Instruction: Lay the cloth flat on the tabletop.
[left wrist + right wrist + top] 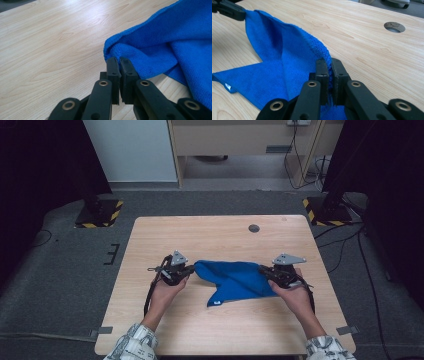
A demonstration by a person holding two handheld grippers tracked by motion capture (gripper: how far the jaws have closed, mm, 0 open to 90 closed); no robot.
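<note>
Surface [220, 235]: blue cloth [234, 279] lies at its middle, one end lifted. Left gripper [189, 269] and right gripper [264, 270] each clamp an opposite cloth corner. Advice: raise both evenly, keep the edge taut (tag corner [215, 303] trails).

Plenty of room on my light wooden table [220, 330], the whole near strip in front of my hands is bare and so is the far half. Only thing in the middle is the blue microfibre cloth [232, 277] strung between my left gripper [192, 269] and right gripper [262, 269], so crossing there is blocked. Small round cable hole [254, 228] sits far back, well apart from it
</note>
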